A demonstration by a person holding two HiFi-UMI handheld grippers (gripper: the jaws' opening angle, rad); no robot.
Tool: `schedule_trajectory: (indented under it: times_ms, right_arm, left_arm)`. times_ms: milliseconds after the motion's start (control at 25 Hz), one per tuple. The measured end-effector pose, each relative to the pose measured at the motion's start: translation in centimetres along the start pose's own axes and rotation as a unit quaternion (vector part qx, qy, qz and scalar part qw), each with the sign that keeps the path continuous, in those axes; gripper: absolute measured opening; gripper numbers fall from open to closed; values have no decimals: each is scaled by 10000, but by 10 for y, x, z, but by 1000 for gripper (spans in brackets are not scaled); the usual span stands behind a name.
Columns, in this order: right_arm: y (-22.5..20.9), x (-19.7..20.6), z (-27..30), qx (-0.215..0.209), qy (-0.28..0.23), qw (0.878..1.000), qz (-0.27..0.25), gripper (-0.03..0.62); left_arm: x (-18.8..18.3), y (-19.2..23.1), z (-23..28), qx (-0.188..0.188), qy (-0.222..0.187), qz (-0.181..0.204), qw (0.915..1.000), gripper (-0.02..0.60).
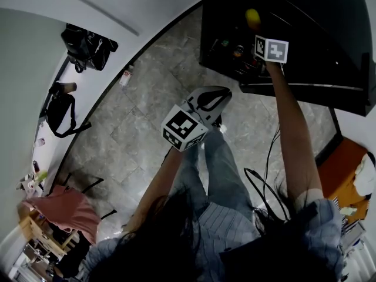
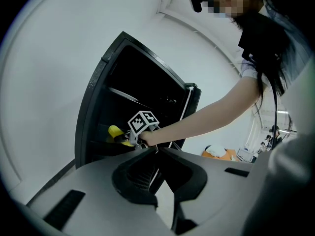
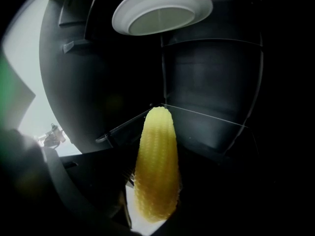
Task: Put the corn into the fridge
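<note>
Only one corn (image 3: 156,166) in right claw (image 3: 153,200)

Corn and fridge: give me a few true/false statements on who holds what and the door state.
1. The right hand-held gripper is clamped on the corn. True.
2. The fridge is closed. False: it stands open, and the right hand-held gripper reaches into it with the corn.
3. A white plate shows inside the fridge, above the corn in the right gripper view. True.
4. The left hand-held gripper carries a second corn cob. False: nothing is between its jaws, and it sits outside the fridge, above the floor.
</note>
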State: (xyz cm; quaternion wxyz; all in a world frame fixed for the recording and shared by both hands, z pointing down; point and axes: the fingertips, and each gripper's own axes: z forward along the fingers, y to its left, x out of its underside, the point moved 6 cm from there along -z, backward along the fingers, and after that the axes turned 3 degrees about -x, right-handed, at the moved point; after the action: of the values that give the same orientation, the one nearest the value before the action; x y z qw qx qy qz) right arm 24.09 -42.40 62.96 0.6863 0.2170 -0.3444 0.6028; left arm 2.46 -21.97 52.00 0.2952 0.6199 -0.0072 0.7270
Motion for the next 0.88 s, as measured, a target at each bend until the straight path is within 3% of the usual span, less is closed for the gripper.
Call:
schedule_trajectory:
  times_ms: [560, 640, 880]
  right_arm:
    - [2, 25, -39, 484, -512, 9974, 136, 245]
    - [0, 30, -42, 486, -569, 9971, 164, 204]
    - [-4, 29, -40, 423, -473, 9980, -63, 202]
  left_arm:
    - [4, 2, 5, -65, -7, -204, 9998, 9]
    - [4, 2, 5, -52, -2, -202, 9998, 9]
    - [9, 2, 2, -44, 73, -211, 9997, 9]
